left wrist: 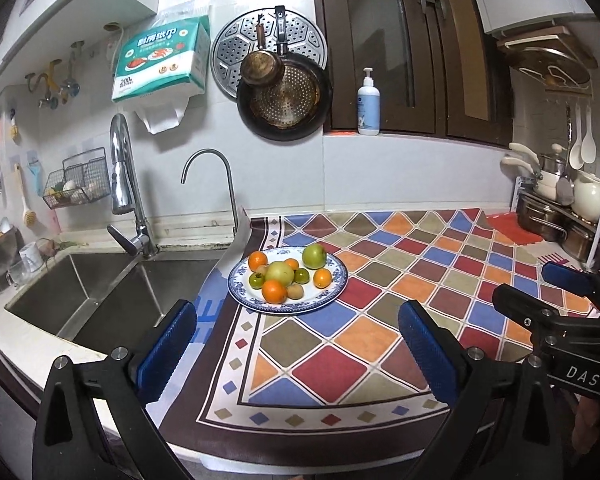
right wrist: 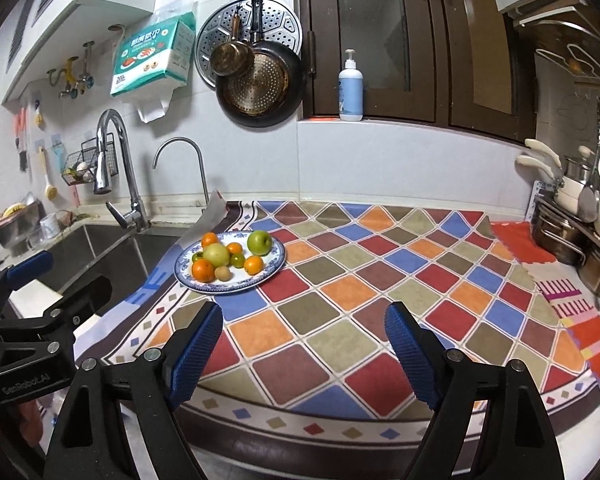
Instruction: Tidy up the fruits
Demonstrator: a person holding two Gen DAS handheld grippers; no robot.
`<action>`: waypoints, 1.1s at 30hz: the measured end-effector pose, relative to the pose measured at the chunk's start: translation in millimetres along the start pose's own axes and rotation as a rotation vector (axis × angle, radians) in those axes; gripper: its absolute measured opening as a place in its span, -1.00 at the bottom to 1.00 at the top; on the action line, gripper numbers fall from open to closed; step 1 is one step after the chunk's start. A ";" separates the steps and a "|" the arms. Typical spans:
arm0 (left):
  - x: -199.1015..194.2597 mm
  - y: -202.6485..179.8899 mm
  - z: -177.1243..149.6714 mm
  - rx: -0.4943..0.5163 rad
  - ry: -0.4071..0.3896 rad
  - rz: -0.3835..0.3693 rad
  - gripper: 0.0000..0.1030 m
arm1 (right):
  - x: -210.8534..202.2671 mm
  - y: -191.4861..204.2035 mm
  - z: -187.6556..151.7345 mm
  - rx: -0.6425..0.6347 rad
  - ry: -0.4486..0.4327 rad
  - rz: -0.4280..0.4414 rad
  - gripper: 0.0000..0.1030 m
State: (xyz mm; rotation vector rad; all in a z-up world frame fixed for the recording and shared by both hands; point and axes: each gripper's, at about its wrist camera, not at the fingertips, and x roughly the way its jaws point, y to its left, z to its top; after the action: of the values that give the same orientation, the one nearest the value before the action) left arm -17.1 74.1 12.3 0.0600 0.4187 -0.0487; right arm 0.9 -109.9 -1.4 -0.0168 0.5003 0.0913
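Note:
A blue-and-white plate point(left wrist: 338, 282) point(right wrist: 278, 260) sits on the patterned mat beside the sink. It holds several fruits: a green apple point(left wrist: 314, 256) point(right wrist: 259, 242), a pale yellow-green fruit point(left wrist: 279, 273) point(right wrist: 216, 253), oranges point(left wrist: 274, 291) point(right wrist: 203, 270), small green tomatoes point(left wrist: 256, 280) and a small brown fruit point(left wrist: 295, 291) point(right wrist: 222, 273). My left gripper point(left wrist: 298, 328) is open and empty, short of the plate. My right gripper point(right wrist: 304, 328) is open and empty, to the right of the plate and nearer the counter edge. Each gripper shows at the side of the other's view.
A colourful diamond-patterned mat point(left wrist: 400, 300) point(right wrist: 380, 280) covers the counter. A steel double sink point(left wrist: 100, 292) with two faucets lies left. Pots and a rack point(left wrist: 560, 208) point(right wrist: 572, 216) stand at the far right. Pans hang on the wall; a pump bottle point(left wrist: 368, 104) stands on the sill.

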 end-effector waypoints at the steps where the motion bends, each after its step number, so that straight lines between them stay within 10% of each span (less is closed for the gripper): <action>1: -2.8 -1.5 -0.4 0.001 -0.002 0.000 1.00 | -2.6 -1.1 -1.3 0.001 -0.002 0.000 0.62; 33: -41.1 -16.7 -12.1 0.008 -0.005 0.040 1.00 | -42.5 -13.1 -20.9 0.000 -0.009 0.013 0.62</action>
State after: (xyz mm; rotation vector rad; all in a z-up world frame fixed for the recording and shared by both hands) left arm -60.5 59.7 17.2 0.0765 0.4118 -0.0107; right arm -45.1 -127.3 0.5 -0.0132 0.4917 0.1041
